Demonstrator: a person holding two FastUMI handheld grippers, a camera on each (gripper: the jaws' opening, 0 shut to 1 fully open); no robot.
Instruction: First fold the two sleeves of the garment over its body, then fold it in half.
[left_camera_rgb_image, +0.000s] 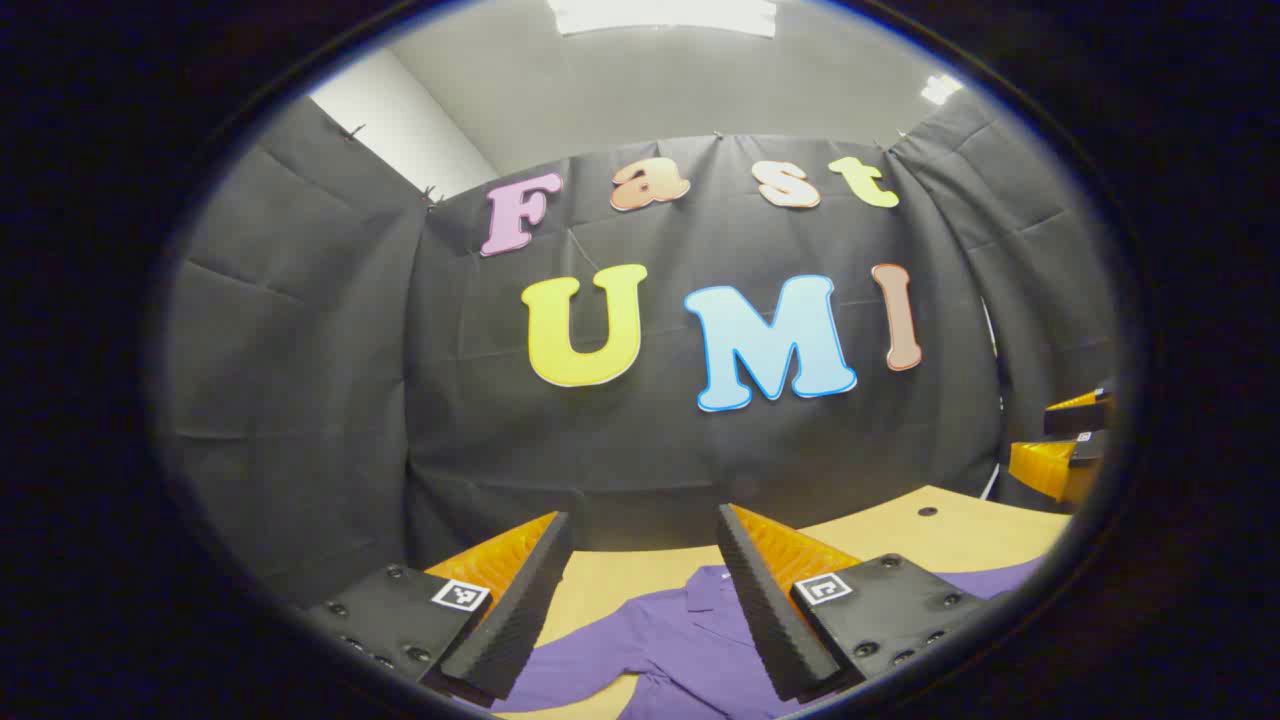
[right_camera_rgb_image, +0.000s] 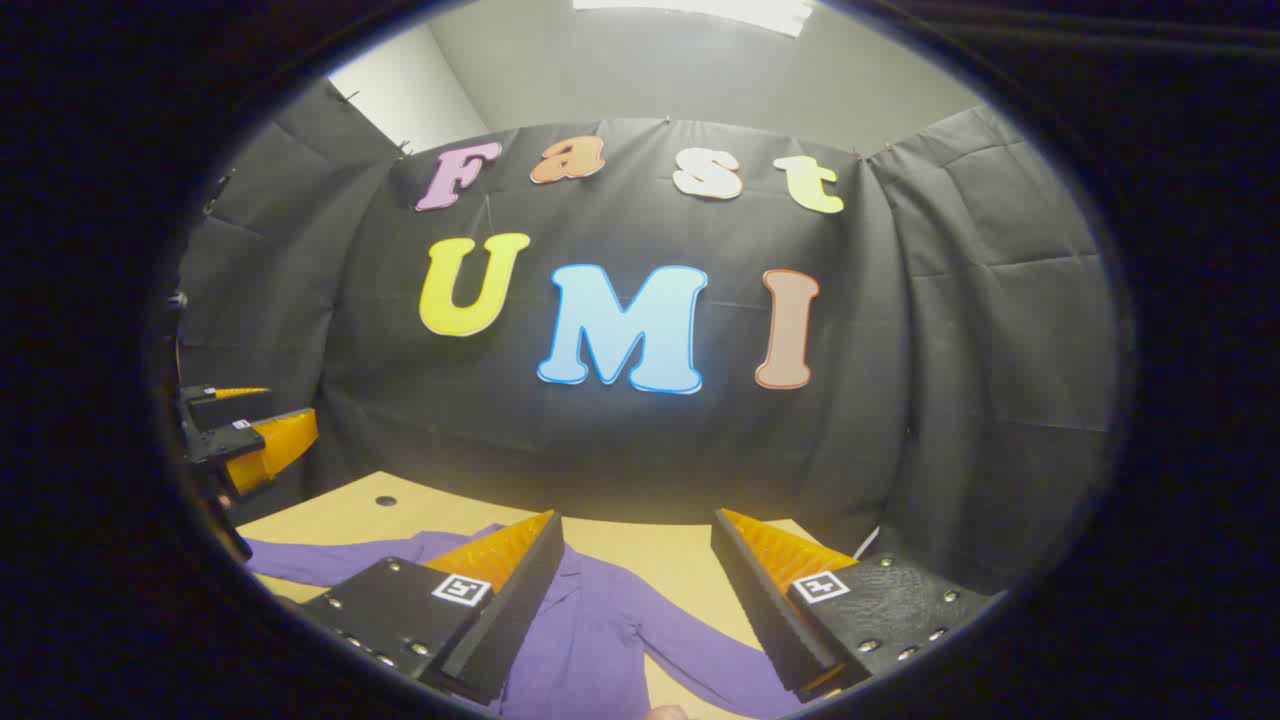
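The black cloth wall (left_camera_rgb_image: 620, 440) is hanging across the back of the booth, creased and pinned along its top, with a pale ceiling and a bright light panel (left_camera_rgb_image: 665, 14) glowing above it. In front of it the tan wooden table (left_camera_rgb_image: 960, 535) is stretching across, and a small dark hole (left_camera_rgb_image: 927, 511) is showing in its surface toward the far side.

The purple garment (left_camera_rgb_image: 680, 650) is lying flat on that table, collar pointing toward the wall, and both sleeves are spreading outward, unfolded. In the right gripper view the garment (right_camera_rgb_image: 590, 640) is showing one sleeve (right_camera_rgb_image: 330, 560) running off to the left and the other angling down toward the right, with bare table between sleeve and body.

The left gripper (left_camera_rgb_image: 640, 600) is hovering over the garment with its jaws standing wide apart and nothing between them. The right gripper (right_camera_rgb_image: 635, 600) is hanging above the garment too, jaws spread just as wide, holding nothing. Each gripper is carrying small square black-and-white marker tags (left_camera_rgb_image: 461, 594) on its finger mounts; they are patterns, not readable writing.

At the left edge of the right gripper view the left gripper (right_camera_rgb_image: 240, 430) is showing farther off, raised above the table edge.
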